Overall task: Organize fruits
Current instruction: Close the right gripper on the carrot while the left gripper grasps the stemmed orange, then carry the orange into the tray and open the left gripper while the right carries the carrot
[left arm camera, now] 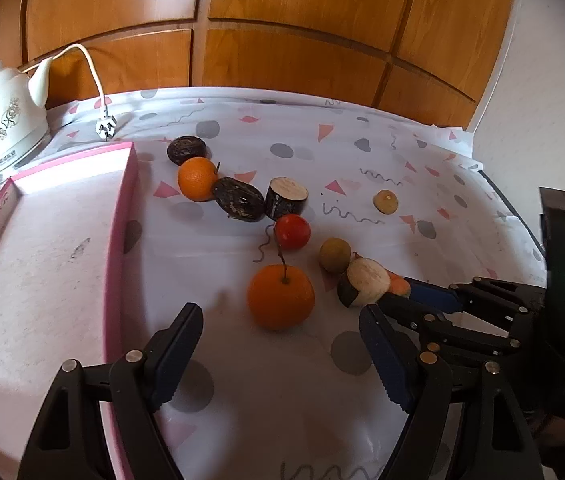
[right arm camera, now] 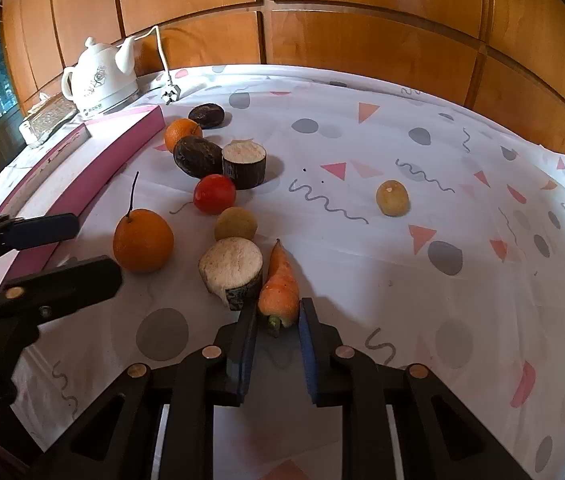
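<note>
A near orange with a long stem [left arm camera: 280, 301] [right arm camera: 143, 240] lies just ahead of my open, empty left gripper [left arm camera: 282, 356] [right arm camera: 70, 246]. My right gripper [right arm camera: 278, 318] [left arm camera: 406, 294] is closed around the thick end of a small carrot [right arm camera: 280, 286] [left arm camera: 398, 284] lying on the table. Beside the carrot is a cut white-faced dark-skinned chunk [right arm camera: 232, 270] [left arm camera: 362, 282]. Further off lie a red tomato [left arm camera: 291, 231] [right arm camera: 215, 193], a yellow-green round fruit [left arm camera: 334, 255] [right arm camera: 235, 224], a second orange [left arm camera: 197, 179] [right arm camera: 181, 133], two dark fruits [left arm camera: 239, 199] [left arm camera: 186, 149] and another cut chunk [left arm camera: 285, 197] [right arm camera: 244, 164].
A pink-rimmed tray [left arm camera: 126, 200] [right arm camera: 94, 172] lies at the left. A white kettle [left arm camera: 6, 120] [right arm camera: 100, 78] with cord and plug [left arm camera: 105, 126] stands at the back left. A lone yellowish fruit [left arm camera: 385, 201] [right arm camera: 392, 198] lies right. A wooden panel wall stands behind the table.
</note>
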Demonstrator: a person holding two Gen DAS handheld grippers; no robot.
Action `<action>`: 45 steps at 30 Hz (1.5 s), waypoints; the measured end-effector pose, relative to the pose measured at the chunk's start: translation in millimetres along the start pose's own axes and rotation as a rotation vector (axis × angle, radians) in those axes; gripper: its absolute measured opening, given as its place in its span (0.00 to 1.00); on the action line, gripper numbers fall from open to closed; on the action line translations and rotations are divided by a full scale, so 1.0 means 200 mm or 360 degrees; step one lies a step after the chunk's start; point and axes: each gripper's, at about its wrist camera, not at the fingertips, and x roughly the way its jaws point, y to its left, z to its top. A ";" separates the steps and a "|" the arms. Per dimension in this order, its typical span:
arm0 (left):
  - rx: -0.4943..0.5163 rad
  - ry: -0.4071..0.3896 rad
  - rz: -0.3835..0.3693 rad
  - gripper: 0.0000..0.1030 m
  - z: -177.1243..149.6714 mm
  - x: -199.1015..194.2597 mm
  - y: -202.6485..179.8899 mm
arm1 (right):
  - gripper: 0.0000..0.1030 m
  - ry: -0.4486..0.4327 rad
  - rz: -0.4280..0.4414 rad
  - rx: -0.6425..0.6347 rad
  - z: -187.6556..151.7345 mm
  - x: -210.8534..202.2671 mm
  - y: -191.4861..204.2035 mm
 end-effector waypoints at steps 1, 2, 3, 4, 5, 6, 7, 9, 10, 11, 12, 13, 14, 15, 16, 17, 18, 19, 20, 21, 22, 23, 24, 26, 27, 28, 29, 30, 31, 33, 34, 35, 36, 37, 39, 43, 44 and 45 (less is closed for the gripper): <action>-0.0013 0.0010 0.0000 0.78 0.00 0.01 0.01 | 0.20 0.0006 0.0003 -0.0002 0.00 0.00 0.00; -0.0023 0.0018 -0.0001 0.77 0.01 0.03 0.01 | 0.20 0.0004 0.0009 -0.0004 0.00 0.00 -0.01; -0.0027 0.0024 0.0005 0.76 0.01 0.04 0.01 | 0.20 0.0004 0.0007 -0.0007 0.01 0.00 -0.01; -0.0027 0.0027 0.0017 0.75 0.02 0.05 0.01 | 0.20 0.0004 0.0004 -0.0010 0.00 0.00 -0.01; -0.0028 0.0032 0.0022 0.73 0.03 0.07 0.02 | 0.20 -0.0001 -0.0002 -0.0004 0.00 0.00 -0.02; -0.0030 0.0038 0.0029 0.73 0.03 0.08 0.02 | 0.20 -0.0008 -0.0012 0.0007 0.00 0.00 -0.02; -0.0024 0.0033 0.0042 0.73 0.04 0.09 0.02 | 0.20 -0.0013 -0.0026 0.0016 0.00 0.00 -0.03; -0.0013 0.0036 0.0052 0.71 0.05 0.11 0.02 | 0.20 -0.0022 -0.0046 0.0025 0.00 0.00 -0.05; -0.0009 0.0040 0.0055 0.71 0.06 0.12 0.02 | 0.20 -0.0023 -0.0049 0.0026 0.00 0.00 -0.06; -0.0007 0.0041 0.0066 0.70 0.06 0.14 0.02 | 0.20 -0.0026 -0.0057 0.0028 0.00 0.01 -0.06; -0.0006 0.0043 0.0078 0.69 0.06 0.15 0.02 | 0.20 -0.0029 -0.0064 0.0028 0.00 0.01 -0.06; -0.0009 0.0052 0.0087 0.69 0.06 0.16 0.02 | 0.20 -0.0034 -0.0062 0.0035 0.00 0.01 -0.06; -0.0012 0.0063 0.0088 0.66 0.06 0.18 0.02 | 0.20 -0.0039 -0.0054 0.0047 -0.01 0.01 -0.07; -0.0015 0.0076 0.0093 0.63 0.06 0.19 0.03 | 0.20 -0.0046 -0.0044 0.0063 -0.01 0.01 -0.08; -0.0005 0.0063 0.0098 0.63 0.05 0.20 0.03 | 0.20 -0.0051 -0.0040 0.0072 -0.01 0.01 -0.08; 0.0008 0.0050 0.0104 0.63 0.05 0.20 0.02 | 0.20 -0.0057 -0.0037 0.0080 -0.01 0.01 -0.08; 0.0009 0.0046 0.0103 0.63 0.04 0.20 0.02 | 0.20 -0.0064 -0.0039 0.0086 -0.01 0.01 -0.09; 0.0009 0.0038 0.0102 0.62 0.04 0.20 0.02 | 0.20 -0.0069 -0.0041 0.0089 -0.01 0.02 -0.09; 0.0012 0.0030 0.0105 0.62 0.04 0.20 0.02 | 0.20 -0.0074 -0.0041 0.0091 -0.01 0.02 -0.09; 0.0009 0.0019 0.0105 0.62 0.03 0.20 0.02 | 0.20 -0.0079 -0.0041 0.0090 -0.01 0.02 -0.09; 0.0009 0.0013 0.0111 0.61 0.03 0.21 0.02 | 0.20 -0.0084 -0.0045 0.0084 -0.02 0.02 -0.08; 0.0019 0.0008 0.0122 0.61 0.02 0.21 0.02 | 0.20 -0.0088 -0.0051 0.0075 -0.02 0.02 -0.08; 0.0031 -0.0004 0.0135 0.61 0.02 0.21 0.01 | 0.20 -0.0091 -0.0061 0.0063 -0.02 0.02 -0.07; 0.0067 -0.0007 0.0167 0.61 0.01 0.22 -0.01 | 0.20 -0.0092 -0.0080 0.0042 -0.02 0.02 -0.06; 0.0087 -0.0014 0.0183 0.59 0.00 0.22 -0.02 | 0.20 -0.0090 -0.0083 0.0038 -0.02 0.03 -0.06; 0.0087 -0.0022 0.0199 0.56 0.00 0.22 -0.01 | 0.20 -0.0086 -0.0084 0.0037 -0.02 0.03 -0.06; 0.0082 -0.0030 0.0215 0.45 0.00 0.22 -0.01 | 0.20 -0.0085 -0.0084 0.0040 -0.02 0.03 -0.07; 0.0072 -0.0039 0.0214 0.38 0.01 0.21 0.00 | 0.20 -0.0084 -0.0085 0.0039 -0.02 0.03 -0.07; 0.0064 -0.0038 0.0205 0.38 0.01 0.21 0.01 | 0.20 -0.0084 -0.0090 0.0035 -0.02 0.03 -0.06; 0.0085 -0.0041 0.0216 0.37 0.00 0.20 0.00 | 0.20 -0.0088 -0.0098 0.0031 -0.02 0.03 -0.06; 0.0101 -0.0041 0.0227 0.37 0.00 0.20 0.00 | 0.20 -0.0090 -0.0102 0.0028 -0.02 0.03 -0.06; 0.0112 -0.0038 0.0230 0.37 -0.01 0.19 -0.01 | 0.20 -0.0092 -0.0106 0.0026 -0.02 0.03 -0.06; 0.0119 -0.0035 0.0229 0.37 -0.01 0.18 -0.01 | 0.20 -0.0095 -0.0114 0.0020 -0.02 0.03 -0.05; 0.0114 -0.0031 0.0226 0.37 -0.02 0.18 -0.01 | 0.20 -0.0097 -0.0120 0.0014 -0.03 0.03 -0.05; 0.0119 -0.0027 0.0222 0.37 -0.03 0.15 -0.02 | 0.20 -0.0101 -0.0136 0.0005 -0.03 0.03 -0.04; 0.0111 -0.0012 0.0178 0.37 -0.06 0.11 -0.02 | 0.20 -0.0102 -0.0155 0.0011 -0.03 0.02 -0.03; 0.0110 -0.0016 0.0166 0.37 -0.06 0.09 -0.02 | 0.20 -0.0100 -0.0160 0.0019 -0.03 0.02 -0.03; 0.0114 -0.0029 0.0153 0.37 -0.07 0.07 -0.02 | 0.20 -0.0099 -0.0164 0.0031 -0.03 0.02 -0.03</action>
